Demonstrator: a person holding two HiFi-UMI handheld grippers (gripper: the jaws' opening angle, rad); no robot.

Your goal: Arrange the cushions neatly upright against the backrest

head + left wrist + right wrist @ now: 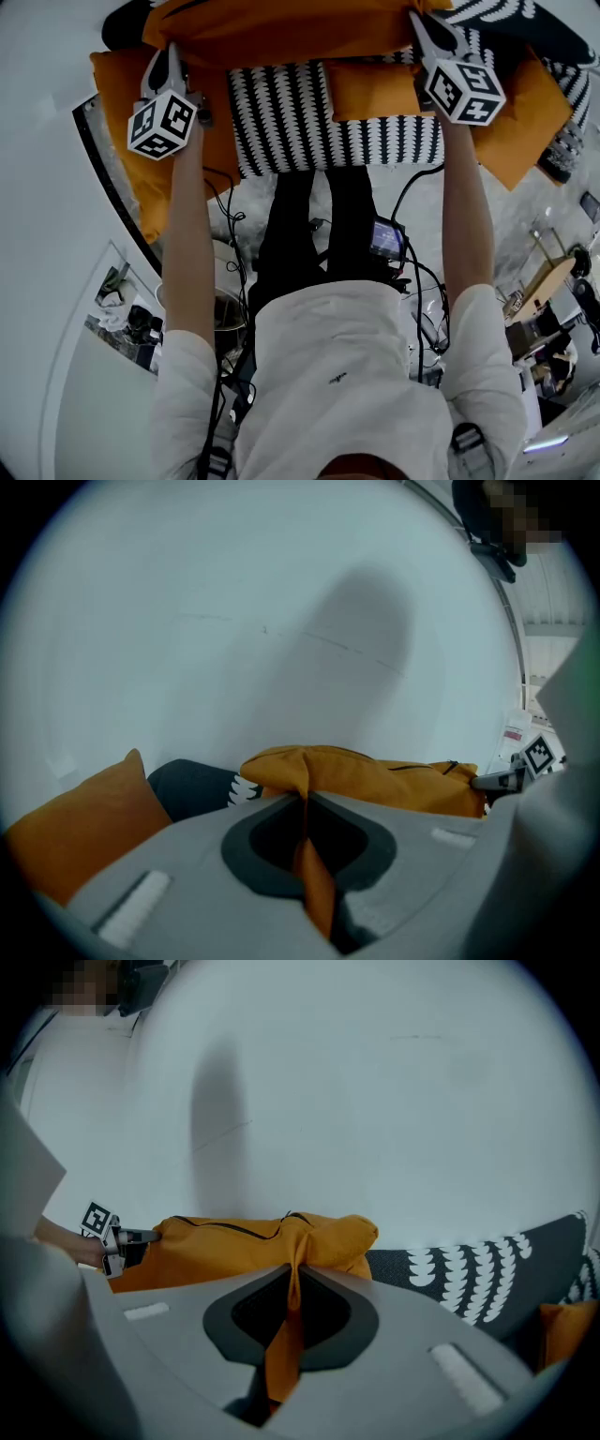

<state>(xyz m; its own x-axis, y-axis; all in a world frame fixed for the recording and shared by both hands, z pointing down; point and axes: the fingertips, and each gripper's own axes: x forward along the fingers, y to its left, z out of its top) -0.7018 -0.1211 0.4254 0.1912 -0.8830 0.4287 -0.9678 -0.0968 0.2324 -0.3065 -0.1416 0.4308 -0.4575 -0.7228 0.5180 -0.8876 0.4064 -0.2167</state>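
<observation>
I hold one orange cushion (291, 28) by its two upper corners, stretched between the grippers. My left gripper (172, 52) is shut on a fold of its fabric (305, 808), and the cushion's body (384, 778) bulges just beyond the jaws. My right gripper (419, 21) pinches the other corner (291, 1283), with the zipped top edge (234, 1239) running off to the left. Below the held cushion lies a black-and-white patterned cushion (319, 117). A second orange cushion (127, 89) leans at the left (84, 822), and another (525, 127) sits at the right.
A white surface (281, 621) fills the view ahead of both grippers. A dark patterned cushion (487, 1269) lies at the far right (525, 19). Cables (230, 220), a small lit screen (386, 239) and a round bin (225, 319) crowd the floor by the person's legs.
</observation>
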